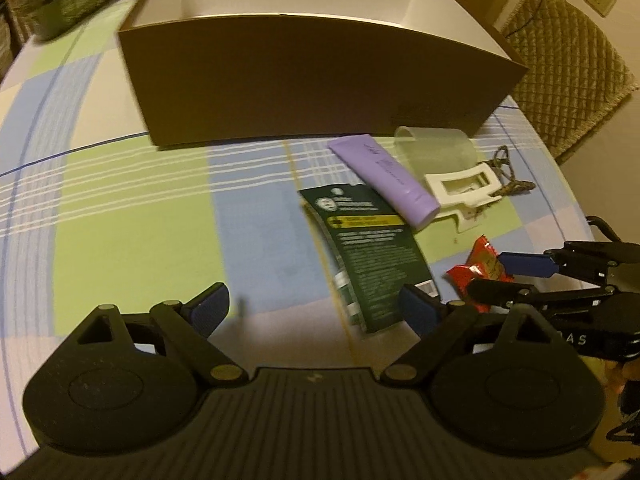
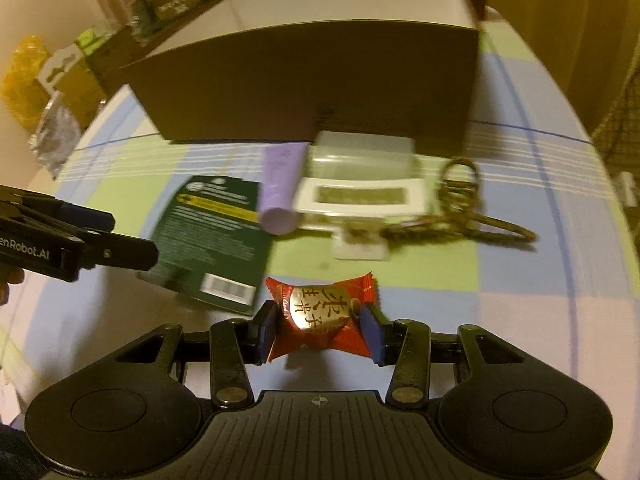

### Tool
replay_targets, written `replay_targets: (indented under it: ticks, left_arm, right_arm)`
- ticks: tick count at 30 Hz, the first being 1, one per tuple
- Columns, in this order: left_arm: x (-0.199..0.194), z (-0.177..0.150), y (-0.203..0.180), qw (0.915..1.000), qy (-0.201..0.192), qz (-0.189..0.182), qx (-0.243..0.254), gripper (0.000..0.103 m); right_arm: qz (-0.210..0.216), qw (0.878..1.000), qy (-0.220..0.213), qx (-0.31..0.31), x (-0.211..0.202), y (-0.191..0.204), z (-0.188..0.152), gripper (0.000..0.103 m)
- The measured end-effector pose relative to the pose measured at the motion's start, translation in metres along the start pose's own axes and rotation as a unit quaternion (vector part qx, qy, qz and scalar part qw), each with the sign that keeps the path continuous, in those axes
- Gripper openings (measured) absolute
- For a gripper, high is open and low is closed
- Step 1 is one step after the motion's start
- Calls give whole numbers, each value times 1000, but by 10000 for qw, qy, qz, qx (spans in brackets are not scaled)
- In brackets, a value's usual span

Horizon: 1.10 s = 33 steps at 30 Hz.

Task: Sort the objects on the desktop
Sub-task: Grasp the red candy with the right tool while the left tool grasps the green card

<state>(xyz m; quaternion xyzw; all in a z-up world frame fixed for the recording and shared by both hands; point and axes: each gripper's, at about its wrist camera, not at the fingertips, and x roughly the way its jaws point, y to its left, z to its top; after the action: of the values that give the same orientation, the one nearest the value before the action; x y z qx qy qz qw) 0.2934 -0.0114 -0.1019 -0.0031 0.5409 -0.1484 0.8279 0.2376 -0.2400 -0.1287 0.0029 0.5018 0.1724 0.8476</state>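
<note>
A red candy packet with a gold label lies on the checked tablecloth. My right gripper is shut on it, one blue pad against each side. In the left wrist view the same packet shows at the right, in the right gripper. My left gripper stands open just over the cloth, nothing between its fingers. Its right finger is beside a dark green sachet. Behind that lie a purple tube, a white hair clip and a clear cup on its side.
An open brown cardboard box with white inner walls stands at the back of the table. A braided cord with rings lies right of the clip. A quilted chair cushion is past the right table edge. Boxes and bags crowd the far left.
</note>
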Motion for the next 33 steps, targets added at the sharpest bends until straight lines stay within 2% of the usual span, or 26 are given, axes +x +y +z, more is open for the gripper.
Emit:
replay_targets:
  ticks: [6,9,11,15,17,20,23,26,33]
  left_arm:
    - [22,8,-9,9990,106,-435,44,80]
    - [35,13,-16,9985,107,-522,82,77]
    - [41,15,-17,9982,62,-599,62,68]
    - [50,20,-20,9979,-55,-650,45,55]
    - [51,21,-25,9985,-104,-492,221,41]
    - [45,21,-26,9978,-250,-513,336,29]
    - [35,21,-22,9965,-346,-693,321,16]
    - [25,22,-22,9956,-375,-770,368,10]
    - [-5,15,-27,9951,-369,-431,812,3]
  right_arm:
    - [-289,9990,-42,328,-10,-24,-6,43]
    - [-392,9981,-73,471,-14,-32,-7,43]
    - [-432,9975,-95,543,-17,-37,-9,43]
    - [-497,9964,-151,663,-20,-44,-11,43]
    - [-519,9962,-174,678,-22,-45,-13,43]
    - [-530,9961,-200,677,-23,-45,-13,43]
    - [-538,9963,-209,636,-23,-43,-13,43]
    - [-548,9964,-223,608,-21,-42,-12,43]
    - [-515,9967,-235,583,-22,-43,-12,43]
